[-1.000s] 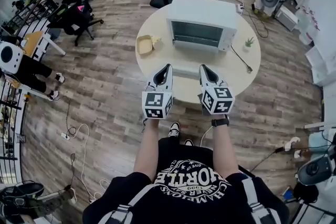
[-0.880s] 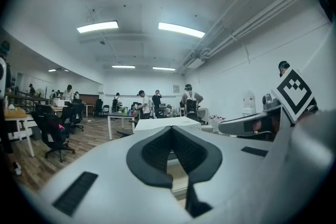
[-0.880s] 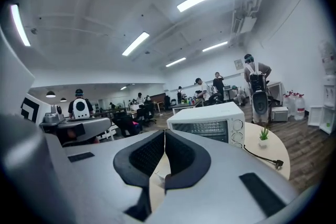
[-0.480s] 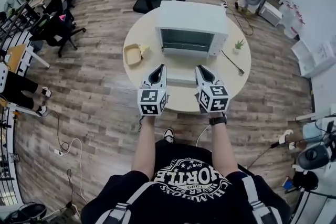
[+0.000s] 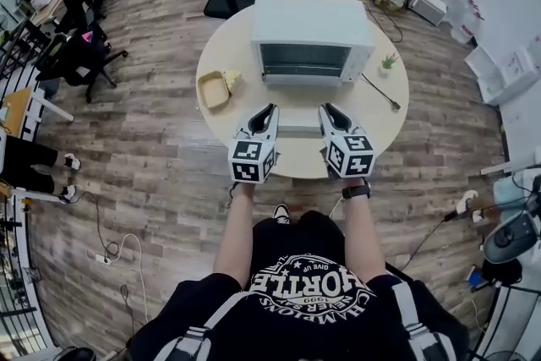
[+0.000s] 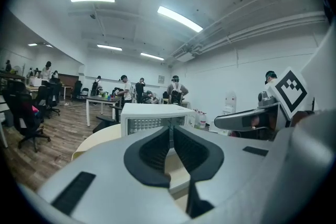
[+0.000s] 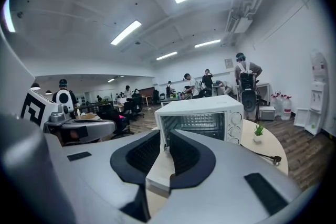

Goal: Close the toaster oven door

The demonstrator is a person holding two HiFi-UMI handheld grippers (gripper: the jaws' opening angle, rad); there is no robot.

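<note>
1. A white box-shaped toaster oven (image 5: 311,25) is seen at the far-centre of a round beige table (image 5: 385,121). Its front faces the person.
2. The oven's drop-down door (image 5: 297,110) is open, laid out flat twd. the person, w/ the wire rack inside exposed.
3. The left tool (image 5: 270,109) is held at the door's front left corner and the right tool (image 5: 325,109) at its front right corner. Both are pointed at the oven, roughly parallel, w/ the door's front edge btw. them.
4. Left tool (image 6: 171,131): the jaws have just been opening and are only slightly apart. The pale door slab (image 6: 176,169) is seen through the narrow gap. No pad is seen pressing on it.
5. Right tool (image 7: 165,137): the jaws have just been opening and are parted wider than the left's. The door's white front corner (image 7: 157,169) is seen low in the gap, not clamped.
6. On the table left of the oven, a shallow yellow tray (image 5: 213,89) is set.
7. Right of the oven, a small green potted plant (image 5: 389,62) is stood, w/ a black cable (image 5: 379,93) laid just beside it.
</note>
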